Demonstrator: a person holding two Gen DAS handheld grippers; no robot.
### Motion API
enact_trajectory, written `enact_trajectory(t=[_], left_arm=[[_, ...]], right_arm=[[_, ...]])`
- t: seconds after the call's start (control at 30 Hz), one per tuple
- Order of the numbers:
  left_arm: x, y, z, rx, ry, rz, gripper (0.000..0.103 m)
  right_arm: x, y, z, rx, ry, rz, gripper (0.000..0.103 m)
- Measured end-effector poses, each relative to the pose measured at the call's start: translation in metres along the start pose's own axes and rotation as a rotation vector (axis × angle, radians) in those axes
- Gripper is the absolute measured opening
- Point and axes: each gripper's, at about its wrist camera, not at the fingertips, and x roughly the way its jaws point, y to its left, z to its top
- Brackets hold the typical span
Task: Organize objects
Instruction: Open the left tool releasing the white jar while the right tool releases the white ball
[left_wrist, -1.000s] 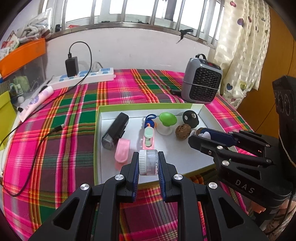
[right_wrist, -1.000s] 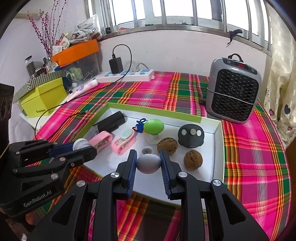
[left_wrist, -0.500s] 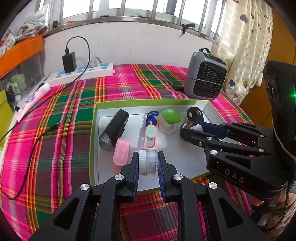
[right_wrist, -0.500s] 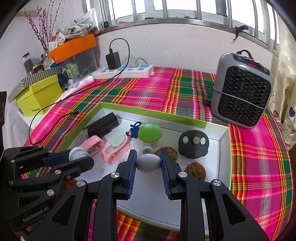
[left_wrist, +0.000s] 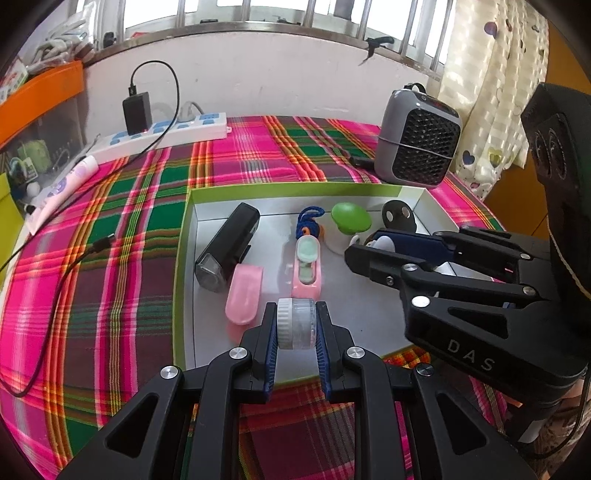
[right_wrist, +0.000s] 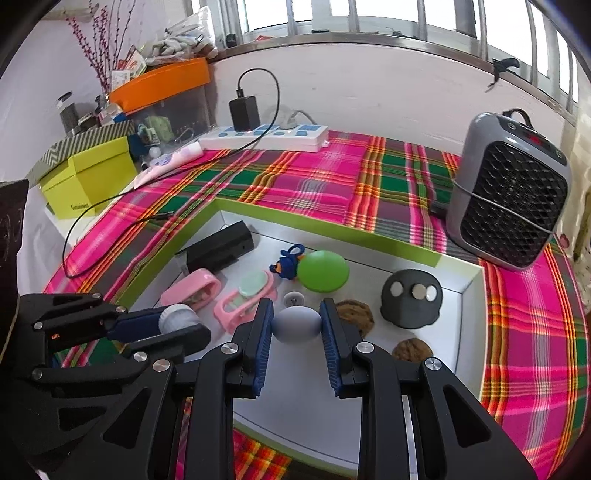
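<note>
1. The left gripper (left_wrist: 296, 328) is clamping a small clear jar (left_wrist: 296, 324) over the tray (left_wrist: 369, 310)'s near edge.
2. The right gripper (right_wrist: 296, 325) is squeezing a grey egg (right_wrist: 296, 325) above the tray floor.
3. Only the right wrist view is showing both walnuts (right_wrist: 354, 316).

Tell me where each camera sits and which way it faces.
Left wrist: on the left tool, looking down into the tray; it grips a small jar; the right tool shows alongside.
Right wrist: on the right tool, same direction; it grips a grey egg; the left tool shows.
Shared: tray, heater, power strip.
</note>
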Motion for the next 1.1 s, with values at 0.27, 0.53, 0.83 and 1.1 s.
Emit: enact_trajectory(t=[0.27, 0.53, 0.83, 1.1], left_arm=[[0.003, 0.002, 0.001, -0.003, 0.003, 0.0, 0.017], [0.005, 0.002, 0.001, -0.004, 0.004, 0.007, 0.017], [0.005, 0.003, 0.001, -0.006, 0.003, 0.006, 0.017], [0.004, 0.003, 0.001, -0.006, 0.003, 0.007, 0.017]], right_arm=[[0.01, 0.001, 0.001, -0.009, 0.025, -0.006, 0.027], [0.015, -0.001, -0.001, -0.007, 0.032, -0.014, 0.027], [0.018, -0.001, -0.002, -0.009, 0.035, -0.014, 0.027], [0.021, -0.001, -0.002, -0.01, 0.048, -0.013, 0.027]])
